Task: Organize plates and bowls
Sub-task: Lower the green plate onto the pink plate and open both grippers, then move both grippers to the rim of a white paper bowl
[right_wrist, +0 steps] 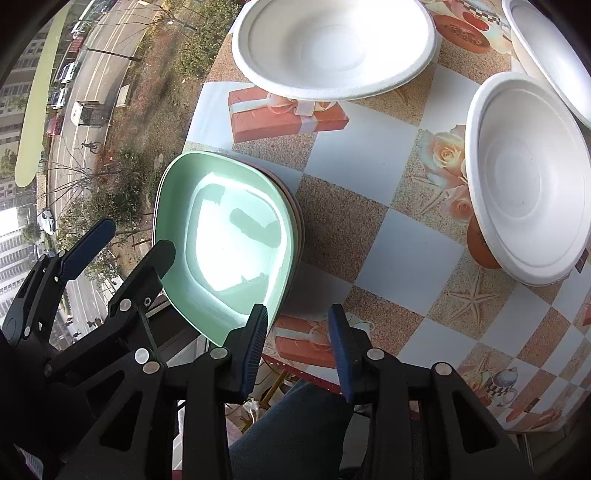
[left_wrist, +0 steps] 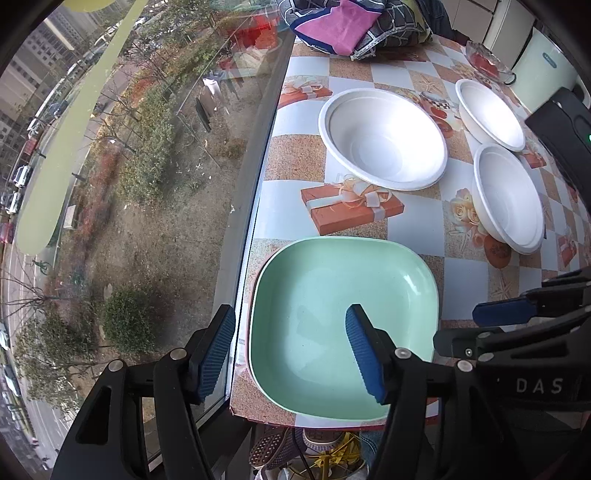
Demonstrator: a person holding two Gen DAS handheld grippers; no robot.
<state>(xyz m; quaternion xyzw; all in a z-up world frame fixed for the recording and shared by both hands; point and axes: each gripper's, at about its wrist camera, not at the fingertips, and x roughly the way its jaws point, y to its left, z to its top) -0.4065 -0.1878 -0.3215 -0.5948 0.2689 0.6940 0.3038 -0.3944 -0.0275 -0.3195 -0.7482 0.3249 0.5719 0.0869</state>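
A mint green square plate point(left_wrist: 332, 314) lies at the table's near left corner on top of a pink plate whose rim point(right_wrist: 295, 210) shows beneath it. It also shows in the right wrist view point(right_wrist: 229, 236). Three white bowls stand beyond: a large one point(left_wrist: 382, 136), one to the right point(left_wrist: 508, 194), one far right point(left_wrist: 489, 114). My left gripper point(left_wrist: 290, 354) is open, straddling the green plate's left edge. My right gripper point(right_wrist: 297, 352) is open and empty, beside the plate's near right edge; it also shows in the left wrist view point(left_wrist: 491, 325).
The table point(right_wrist: 369, 166) has a patterned checkered cloth and stands against a window point(left_wrist: 129, 184) on the left. Folded fabric point(left_wrist: 351, 26) and a glass dish point(left_wrist: 487, 61) lie at the far end. A white appliance point(left_wrist: 543, 81) stands far right.
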